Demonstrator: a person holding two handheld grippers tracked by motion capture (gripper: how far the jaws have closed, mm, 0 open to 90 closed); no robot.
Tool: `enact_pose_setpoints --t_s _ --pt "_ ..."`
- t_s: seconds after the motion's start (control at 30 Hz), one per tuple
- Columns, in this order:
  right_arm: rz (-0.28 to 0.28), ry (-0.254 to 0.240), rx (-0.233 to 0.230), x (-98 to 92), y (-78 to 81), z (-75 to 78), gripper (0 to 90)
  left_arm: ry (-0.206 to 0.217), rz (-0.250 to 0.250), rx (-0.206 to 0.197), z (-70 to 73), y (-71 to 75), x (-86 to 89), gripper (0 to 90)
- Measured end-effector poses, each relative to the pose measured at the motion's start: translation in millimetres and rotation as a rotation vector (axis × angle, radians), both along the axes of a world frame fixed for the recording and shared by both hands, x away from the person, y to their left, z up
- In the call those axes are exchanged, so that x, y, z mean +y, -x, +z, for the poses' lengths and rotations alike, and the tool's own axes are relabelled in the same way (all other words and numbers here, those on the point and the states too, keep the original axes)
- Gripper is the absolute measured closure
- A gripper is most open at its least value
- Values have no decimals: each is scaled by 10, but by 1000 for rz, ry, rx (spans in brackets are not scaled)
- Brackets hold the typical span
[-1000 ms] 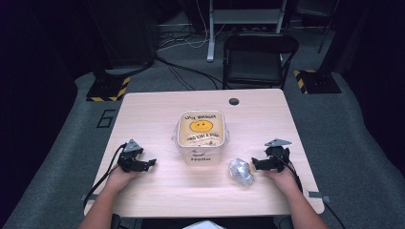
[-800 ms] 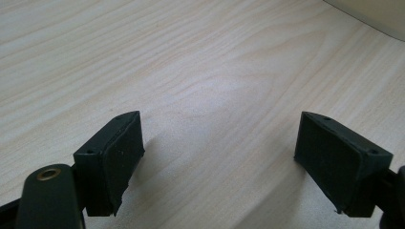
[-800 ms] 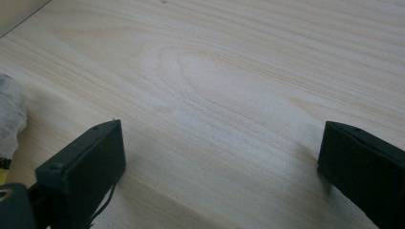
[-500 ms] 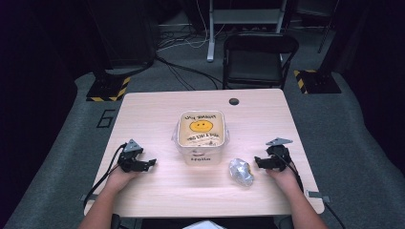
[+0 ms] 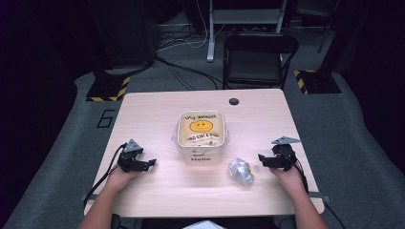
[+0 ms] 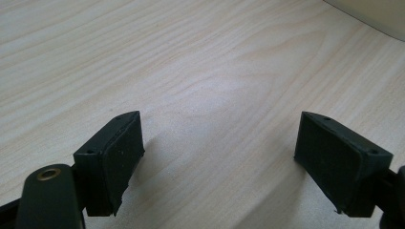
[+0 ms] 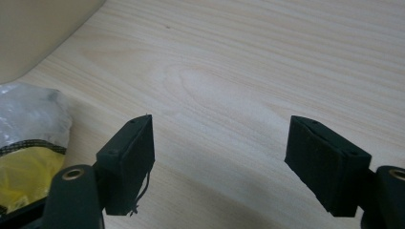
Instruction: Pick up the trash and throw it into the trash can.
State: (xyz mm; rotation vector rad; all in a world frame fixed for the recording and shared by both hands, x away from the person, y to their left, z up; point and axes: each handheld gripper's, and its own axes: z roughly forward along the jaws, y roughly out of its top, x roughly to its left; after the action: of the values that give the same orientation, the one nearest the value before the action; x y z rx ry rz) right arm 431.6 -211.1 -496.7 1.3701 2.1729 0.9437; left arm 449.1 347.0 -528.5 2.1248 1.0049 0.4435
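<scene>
right gripper (image 5: 261, 158) jaws apart, just been narrowing, nothing between | crinkly bag (image 5: 240, 171) on table (image 5: 157, 114), front-right of tub (image 5: 201, 136) | lies toward table middle from right gripper, far nearer it | left gripper (image 5: 152, 162) wide, empty

- My right gripper (image 5: 261, 158) rose a little off the table (image 5: 157, 119) and shifted slightly to the right, ending a touch farther from the crinkled plastic bag (image 5: 240, 171) lying near the container (image 5: 200, 138).
- Its jaws had just been closing from their widest; they stood apart with nothing between them, only bare tabletop.
</scene>
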Motion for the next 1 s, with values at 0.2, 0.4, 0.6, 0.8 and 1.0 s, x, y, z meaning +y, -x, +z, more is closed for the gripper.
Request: enact_pose_setpoints --t_s 0.2,0.4,0.6,0.8,1.0 --pt "27 0 0 36 47 71 251 2 1 1 -1 0 -1 166" --pt "56 -26 -3 114 102 159 251 3 1 1 -1 0 -1 166" --pt "78 -57 -5 158 140 214 251 3 1 1 -1 0 -1 166" --pt "125 -90 -16 242 206 293 250 3 1 1 -1 0 -1 166" --pt "167 -128 -10 304 242 330 250 0 -1 0 0 -1 1 166"
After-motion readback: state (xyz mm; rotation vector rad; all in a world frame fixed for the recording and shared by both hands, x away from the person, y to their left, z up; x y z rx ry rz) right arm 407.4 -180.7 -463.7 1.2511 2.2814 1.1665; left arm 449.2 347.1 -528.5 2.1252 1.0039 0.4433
